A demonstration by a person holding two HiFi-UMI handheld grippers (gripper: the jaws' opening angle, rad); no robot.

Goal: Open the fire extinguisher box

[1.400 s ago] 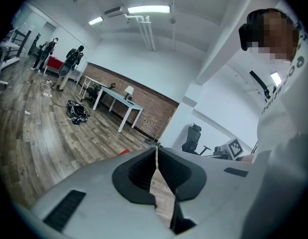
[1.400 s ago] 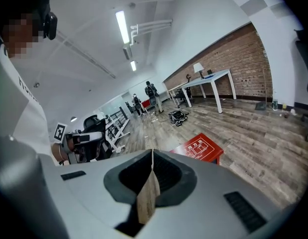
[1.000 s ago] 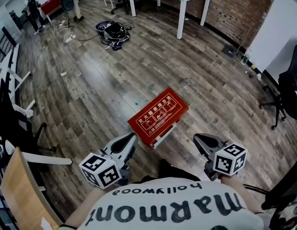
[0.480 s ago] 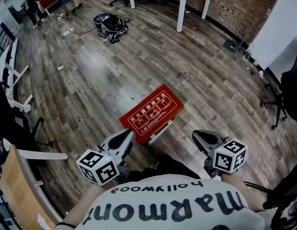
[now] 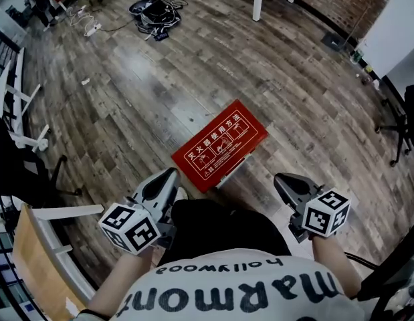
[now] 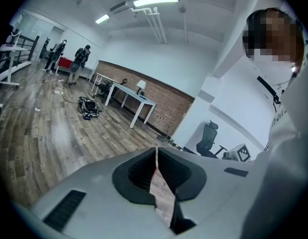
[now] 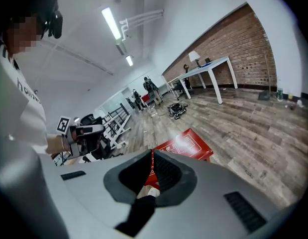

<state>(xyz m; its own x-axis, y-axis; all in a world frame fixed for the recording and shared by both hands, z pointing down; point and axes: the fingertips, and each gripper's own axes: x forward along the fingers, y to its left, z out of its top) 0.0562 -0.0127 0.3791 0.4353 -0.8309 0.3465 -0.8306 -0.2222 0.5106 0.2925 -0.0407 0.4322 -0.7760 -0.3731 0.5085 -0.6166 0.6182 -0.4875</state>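
Head view: fire extinguisher box flat, wood floor round its edges.

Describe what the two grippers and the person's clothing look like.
The left gripper and right gripper have light grey shells with dark inner lining. Each carries a white cube bearing black square markers. The person wears a white shirt with black lettering.

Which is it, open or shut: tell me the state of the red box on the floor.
Shut. The red box lies flat on the wooden floor, printed face up, with no gap and no inside showing.
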